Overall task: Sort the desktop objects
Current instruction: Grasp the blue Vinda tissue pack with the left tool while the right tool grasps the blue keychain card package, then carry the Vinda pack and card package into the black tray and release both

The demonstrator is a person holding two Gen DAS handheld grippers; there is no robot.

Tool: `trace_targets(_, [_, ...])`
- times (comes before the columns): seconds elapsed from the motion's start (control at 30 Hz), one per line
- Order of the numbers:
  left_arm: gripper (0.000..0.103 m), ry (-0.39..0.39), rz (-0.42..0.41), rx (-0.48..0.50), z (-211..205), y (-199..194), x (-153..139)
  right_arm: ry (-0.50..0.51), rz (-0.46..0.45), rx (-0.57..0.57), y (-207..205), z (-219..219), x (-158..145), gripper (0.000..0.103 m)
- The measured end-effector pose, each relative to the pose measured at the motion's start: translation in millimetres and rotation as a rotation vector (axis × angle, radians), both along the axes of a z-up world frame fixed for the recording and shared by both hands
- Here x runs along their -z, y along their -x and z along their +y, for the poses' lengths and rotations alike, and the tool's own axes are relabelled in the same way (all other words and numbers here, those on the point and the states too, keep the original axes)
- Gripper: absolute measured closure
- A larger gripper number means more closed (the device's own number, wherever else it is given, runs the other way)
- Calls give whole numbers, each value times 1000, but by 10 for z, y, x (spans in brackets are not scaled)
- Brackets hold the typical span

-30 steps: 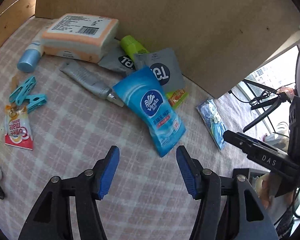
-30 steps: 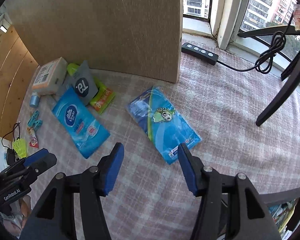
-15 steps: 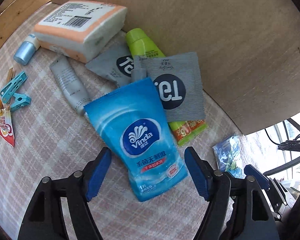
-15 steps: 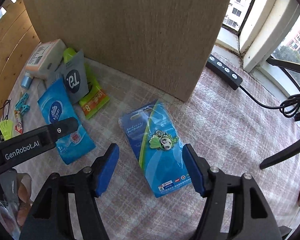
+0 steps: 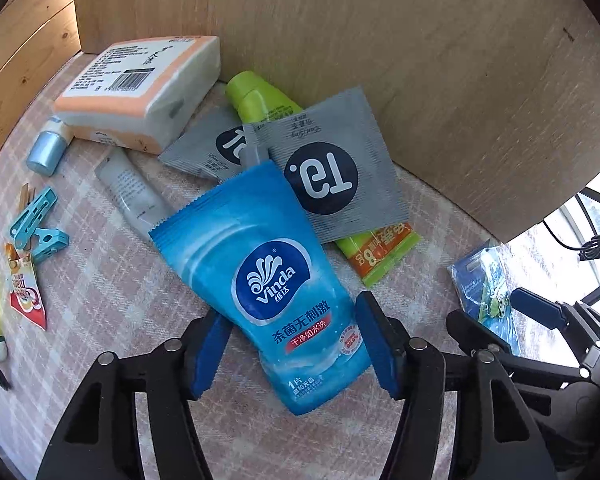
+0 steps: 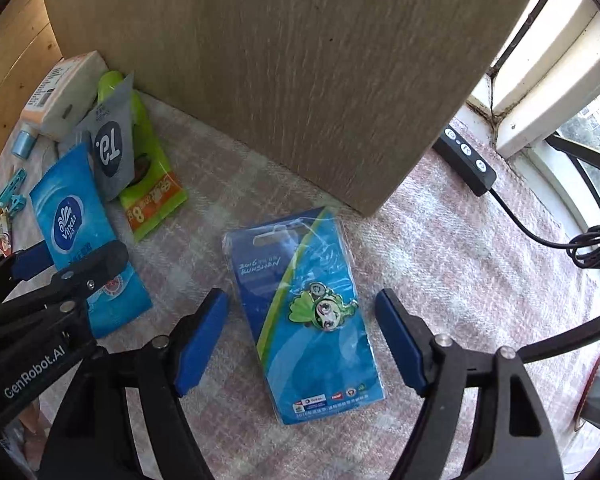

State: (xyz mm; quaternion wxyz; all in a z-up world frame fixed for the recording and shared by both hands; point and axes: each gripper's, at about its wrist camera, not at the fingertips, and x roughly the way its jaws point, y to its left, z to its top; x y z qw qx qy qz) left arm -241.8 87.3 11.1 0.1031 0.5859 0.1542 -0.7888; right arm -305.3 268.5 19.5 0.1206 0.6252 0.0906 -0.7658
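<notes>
A blue Vinda wipes pouch (image 5: 268, 280) lies flat on the checked cloth. My left gripper (image 5: 292, 344) points down over its lower half with the pouch between the blue pads. The jaws are closing and the pads stand at the pouch's edges without squeezing it. A blue pin card in clear wrap (image 6: 300, 300) lies to the right. My right gripper (image 6: 300, 320) straddles it with jaws opening wide and both pads clear of it. The right wrist view shows the left gripper (image 6: 72, 256) over the pouch (image 6: 72, 220).
An upright wooden board (image 5: 420, 60) backs the pile. Behind the pouch lie grey sachets (image 5: 332, 176), a green tube (image 5: 260, 100), a tissue pack (image 5: 140, 84) and a grey tube (image 5: 128, 184). Blue clips (image 5: 36, 224) sit left. A power strip (image 6: 466, 156) lies far right.
Both grippers have come down closer to the cloth. The left one moved forward over the pouch, widened, then narrowed. The right one widened around the pin card.
</notes>
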Motion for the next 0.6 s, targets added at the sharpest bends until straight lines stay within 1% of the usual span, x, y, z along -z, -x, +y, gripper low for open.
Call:
trace_targets(0.03, [53,-4,3,9,-30,-31,-7,-6,3,9,-5,17,-10,33])
trace_targets(0.07, [57,-10,8,11,-72,-67,-15,-6,7,19,-13,40,-28,41])
trace_targets(0.1, [65,-20,11,9,-127,-108,-23,0,6,27,-21,67,-44,46])
trace_targets(0.17, [70,-51,15,15,-223,-190,-29,15,-7,37,-41,119,-55,46])
trace_targets(0.23, [74,-59,11,34,-277,-251,-35,18,-10,31,-63,147,-61,47])
trace_targets(0.33, [77,-78,11,49,-371,-380,-40,25,-19,61,-91,193,-76,47])
trace_targets(0.5, [83,-151,11,81,-571,-681,-38,41,-23,95,-249,235,-102,48])
trace_targets(0.57, [85,-186,11,83,-653,-798,-41,73,-34,111,-341,243,-121,48])
trace_targets(0.6, [86,-189,11,86,-681,-850,-47,87,-35,121,-389,245,-132,48])
